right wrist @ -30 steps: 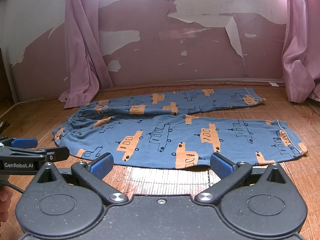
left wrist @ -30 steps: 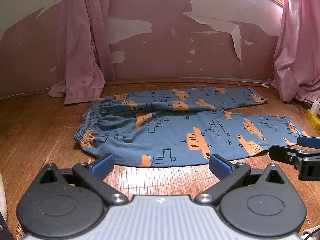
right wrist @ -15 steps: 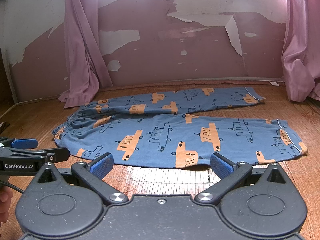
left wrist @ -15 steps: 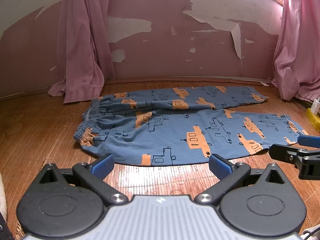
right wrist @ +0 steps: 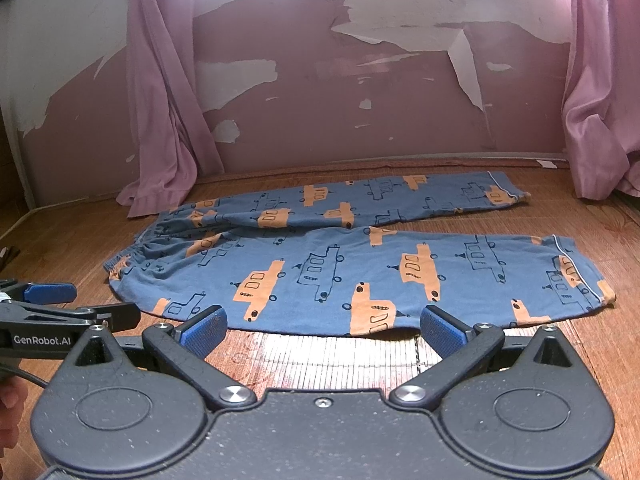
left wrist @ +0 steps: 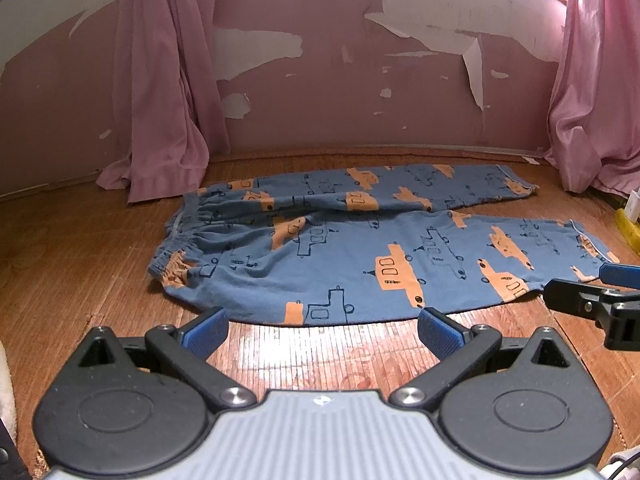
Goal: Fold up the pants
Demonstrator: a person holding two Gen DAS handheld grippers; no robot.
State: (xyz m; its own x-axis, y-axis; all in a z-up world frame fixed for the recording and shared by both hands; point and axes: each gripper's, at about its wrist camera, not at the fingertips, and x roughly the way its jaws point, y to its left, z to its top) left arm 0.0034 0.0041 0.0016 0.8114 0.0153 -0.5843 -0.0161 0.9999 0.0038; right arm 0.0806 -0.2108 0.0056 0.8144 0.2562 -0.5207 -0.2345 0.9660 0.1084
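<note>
Blue pants [left wrist: 360, 252] with orange and outlined boat prints lie flat on the wooden floor, waistband to the left, both legs stretched to the right. In the right wrist view the same pants [right wrist: 360, 264] fill the middle. My left gripper [left wrist: 320, 326] hovers open just before the near hem edge, nothing between its blue pads. My right gripper [right wrist: 322, 326] is open too, at the near edge of the front leg. The right gripper's fingers [left wrist: 592, 296] show at the right of the left wrist view, near the leg cuff. The left gripper's fingers [right wrist: 60, 304] show at the left of the right wrist view.
Pink curtains hang at the left [left wrist: 160, 120] and right [left wrist: 592, 100] against a peeling pink wall [left wrist: 360, 80]. A yellow object [left wrist: 628, 228] lies at the right edge. A hand [right wrist: 8, 404] shows at lower left. Wooden floor [left wrist: 60, 260] surrounds the pants.
Both grippers have edged slightly forward and down toward the pants' near edge; the pants have not moved and both grippers stay open.
</note>
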